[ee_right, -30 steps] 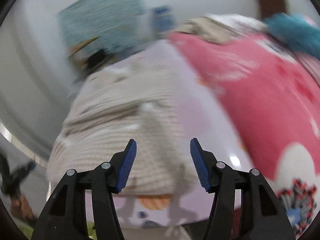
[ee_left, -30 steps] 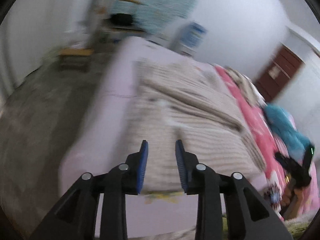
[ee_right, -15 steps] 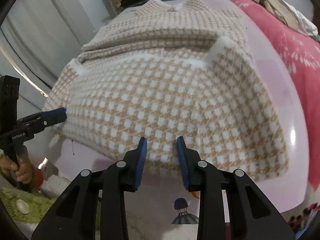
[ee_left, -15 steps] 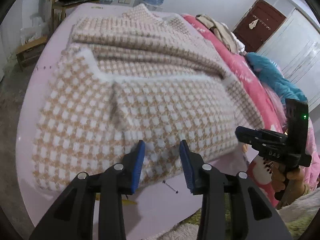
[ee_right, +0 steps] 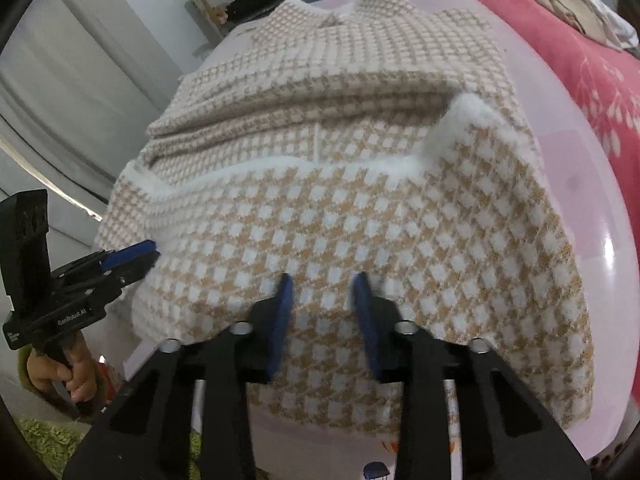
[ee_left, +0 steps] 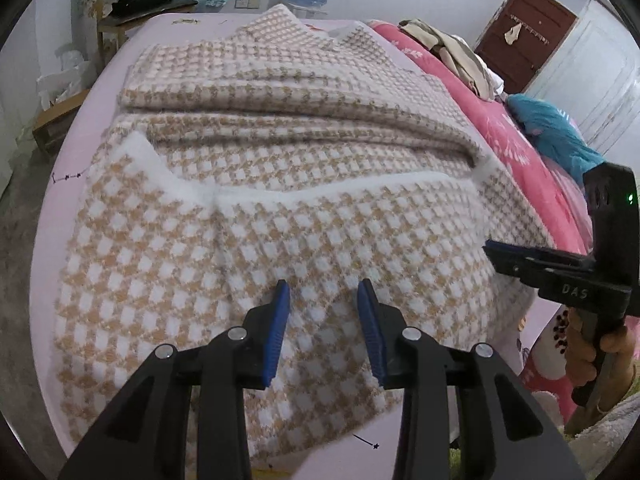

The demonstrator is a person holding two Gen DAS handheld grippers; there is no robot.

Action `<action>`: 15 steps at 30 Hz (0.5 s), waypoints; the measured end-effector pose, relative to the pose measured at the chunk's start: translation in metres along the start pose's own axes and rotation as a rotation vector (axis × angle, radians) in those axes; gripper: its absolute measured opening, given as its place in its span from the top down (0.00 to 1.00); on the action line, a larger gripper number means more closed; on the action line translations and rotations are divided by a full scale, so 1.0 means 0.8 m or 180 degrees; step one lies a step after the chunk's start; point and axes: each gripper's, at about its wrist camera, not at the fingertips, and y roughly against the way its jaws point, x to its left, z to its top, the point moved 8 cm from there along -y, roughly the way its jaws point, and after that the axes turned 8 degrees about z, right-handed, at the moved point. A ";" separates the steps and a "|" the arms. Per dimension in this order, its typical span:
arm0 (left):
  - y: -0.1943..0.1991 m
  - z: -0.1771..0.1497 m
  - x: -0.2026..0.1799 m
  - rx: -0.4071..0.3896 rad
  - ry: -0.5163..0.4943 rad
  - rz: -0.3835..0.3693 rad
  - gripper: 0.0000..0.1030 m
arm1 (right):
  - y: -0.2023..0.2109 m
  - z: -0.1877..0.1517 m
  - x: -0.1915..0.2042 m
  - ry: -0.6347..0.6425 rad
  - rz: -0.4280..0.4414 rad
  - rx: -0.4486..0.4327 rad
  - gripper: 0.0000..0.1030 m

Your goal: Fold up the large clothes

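Both grippers have dropped closer to the checked coat (ee_left: pixel 280 216) since the earlier frames, and its near hem now fills the lower part of each wrist view. It lies spread on the bed (ee_left: pixel 100 92), collar at the far end, sleeves folded across the middle, a white-trimmed flap turned back over the body.

At left, the left gripper (ee_left: pixel 322 324) hovers over the hem with its fingers (ee_left: pixel 278 320) a modest gap apart, nothing pinched; whether the tips touch the cloth I cannot tell. At right, the right gripper (ee_right: pixel 322 316) sits over the same hem; its fingers are closing, the fabric beneath rather than between them, not clamped.

To do the step well, I judge each hand should take the hem near its own corner, pinching all layers, then lift evenly so the fold stays square.

Room is tight nearest the person, where the hem hangs close to the bed edge; the far end is open. A pink blanket (ee_left: pixel 532 168) with piled clothes (ee_left: pixel 452 56) crowds the right side.
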 end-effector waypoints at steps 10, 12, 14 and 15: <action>0.009 0.001 -0.004 -0.0072 -0.0245 0.0010 1.00 | 0.019 -0.001 0.007 0.0146 -0.0067 0.0044 0.99; 0.017 -0.006 -0.002 -0.0031 -0.0261 -0.0023 1.00 | 0.028 -0.005 0.009 0.0129 -0.0027 0.0075 0.99; 0.023 -0.014 -0.001 0.0037 -0.0248 -0.0099 1.00 | 0.034 -0.010 0.011 0.0117 -0.0002 0.0107 0.99; 0.025 -0.018 0.000 0.0059 -0.0217 -0.0115 1.00 | 0.036 -0.014 0.012 0.0102 0.0002 0.0124 0.99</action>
